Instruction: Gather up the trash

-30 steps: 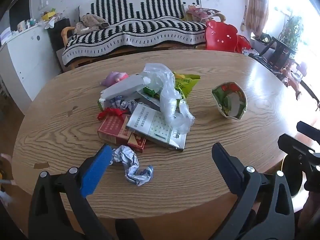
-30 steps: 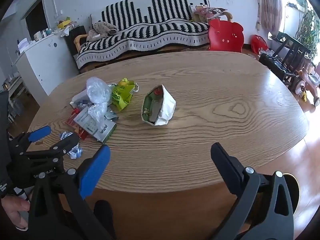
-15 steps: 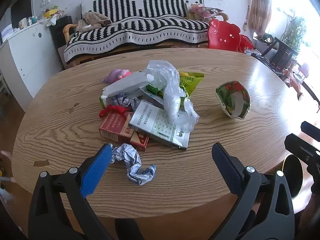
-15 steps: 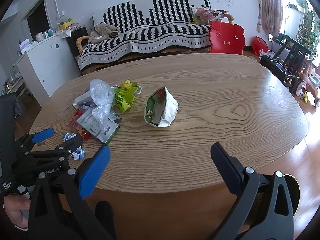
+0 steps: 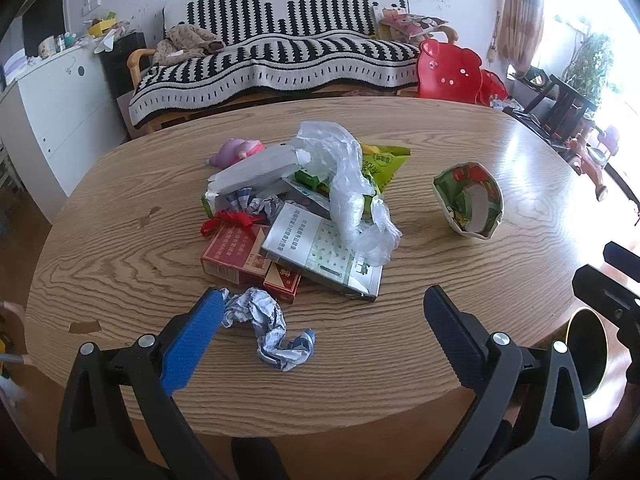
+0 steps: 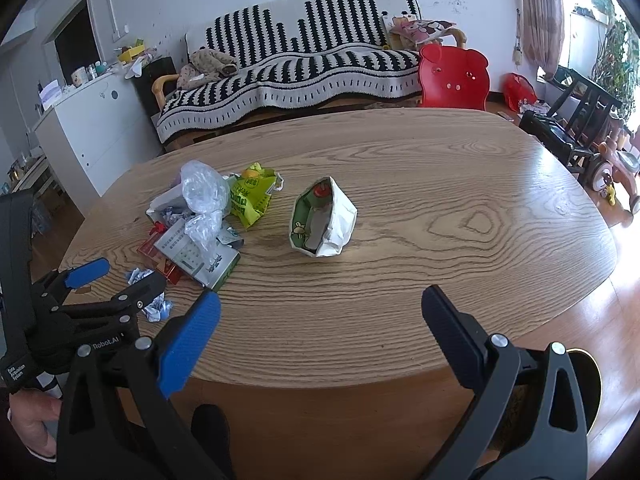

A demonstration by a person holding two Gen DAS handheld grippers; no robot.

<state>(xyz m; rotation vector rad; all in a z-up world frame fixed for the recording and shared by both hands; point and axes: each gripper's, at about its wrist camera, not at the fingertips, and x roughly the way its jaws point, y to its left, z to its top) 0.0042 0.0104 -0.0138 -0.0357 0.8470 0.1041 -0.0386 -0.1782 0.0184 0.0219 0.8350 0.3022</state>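
Observation:
A trash pile lies on the wooden table (image 5: 440, 340): a crumpled paper (image 5: 272, 332) nearest, red boxes (image 5: 236, 254), a white-green box (image 5: 320, 256), a clear plastic bag (image 5: 344, 184), a green snack bag (image 5: 382, 162) and a grey carton (image 5: 256, 168). A crushed green-white carton (image 5: 470, 200) sits apart to the right. My left gripper (image 5: 320, 312) is open and empty, just above the crumpled paper. My right gripper (image 6: 320, 312) is open and empty over the table's near edge; the crushed carton (image 6: 322, 218) lies ahead and the left gripper (image 6: 116, 278) at its left.
A round dark bin (image 5: 586, 354) with a gold rim stands on the floor below the table's right edge, also in the right wrist view (image 6: 580, 392). A striped sofa (image 5: 280, 60), a red child's chair (image 5: 448, 70) and a white cabinet (image 5: 52, 100) lie beyond the table.
Both grippers have moved forward toward the table, so the pile and the carton look nearer. Jaws stay open. Nothing on the table has moved.

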